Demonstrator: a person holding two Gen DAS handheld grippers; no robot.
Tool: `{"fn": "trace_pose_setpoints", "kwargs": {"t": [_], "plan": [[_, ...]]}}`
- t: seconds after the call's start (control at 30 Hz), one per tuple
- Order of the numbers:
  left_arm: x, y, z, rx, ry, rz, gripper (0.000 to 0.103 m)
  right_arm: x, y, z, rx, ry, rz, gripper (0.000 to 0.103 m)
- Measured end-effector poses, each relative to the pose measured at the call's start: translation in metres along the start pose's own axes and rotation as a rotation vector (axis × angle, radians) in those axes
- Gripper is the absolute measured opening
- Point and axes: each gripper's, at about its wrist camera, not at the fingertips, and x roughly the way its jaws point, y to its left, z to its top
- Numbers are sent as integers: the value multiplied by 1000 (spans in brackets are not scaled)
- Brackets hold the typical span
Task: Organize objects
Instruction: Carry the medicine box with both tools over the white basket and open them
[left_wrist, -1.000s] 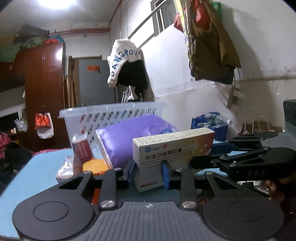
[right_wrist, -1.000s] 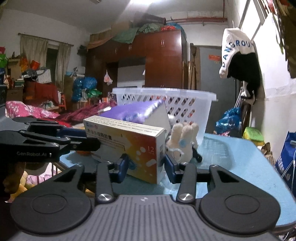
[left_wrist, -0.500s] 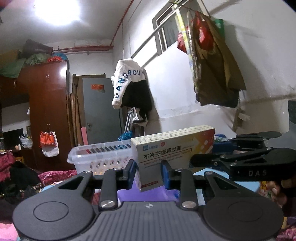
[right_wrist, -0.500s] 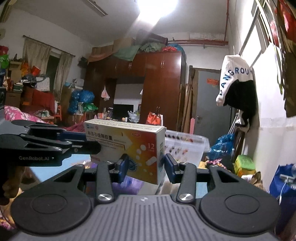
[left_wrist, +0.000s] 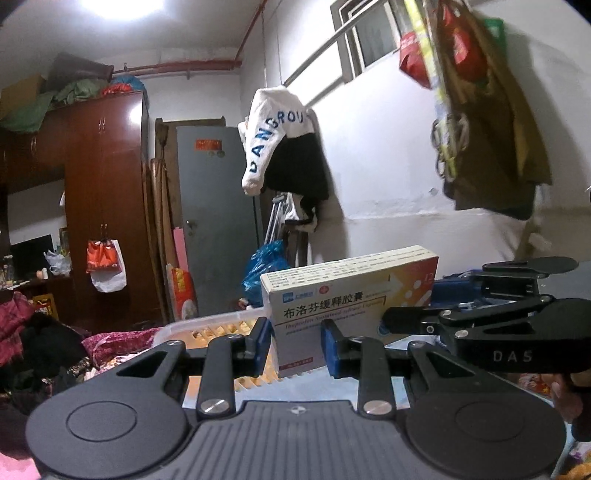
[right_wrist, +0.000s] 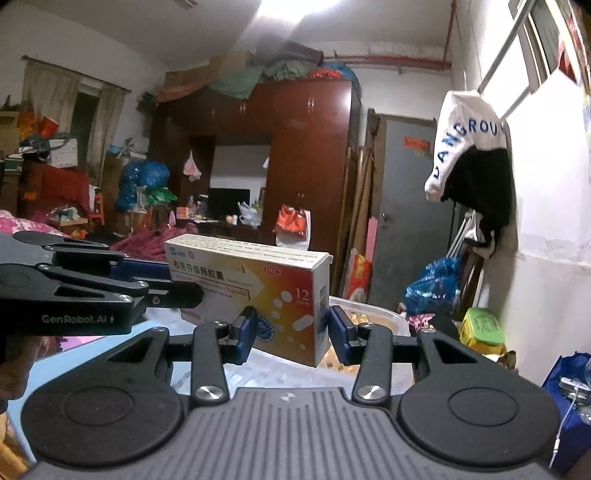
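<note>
Left gripper (left_wrist: 295, 341): black linkage arms, silver screws, blue finger pads, ribbed grey body with two round discs, side lettering "GenRobot.AI". Right gripper (right_wrist: 291, 334): identical build, side lettering "DAS" in white.

The medicine box (left_wrist: 351, 295) has its lower edge hidden behind the blue pads of the left gripper (left_wrist: 295, 343), and its right end is covered by the right gripper (left_wrist: 480, 325) crossing in front. In the right wrist view the box's left end disappears behind the left gripper's black body (right_wrist: 85, 291). The white basket (left_wrist: 214, 328) shows only a strip of rim and slotted wall above the gripper arms; its contents are a yellowish blur (right_wrist: 354, 317). The smaller print on the box is too fine to read. A hand (left_wrist: 569, 391) at the right edge is mostly cut off. The hanging bags (left_wrist: 476, 96) at the top right are motion-blurred.
</note>
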Motion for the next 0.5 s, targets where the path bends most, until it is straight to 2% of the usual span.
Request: {"fn": "trace_pose_setpoints", "kwargs": {"t": [0.13, 0.3, 0.5], "plan": [[26, 12, 8, -7, 38, -4, 34, 22, -7, 3, 22, 28, -3, 46], [67, 27, 9, -37, 150, -10, 34, 47, -12, 0, 22, 107, -15, 46], [88, 35, 2, -34, 239, 5, 34, 68, -13, -9, 41, 199, -12, 46]]}}
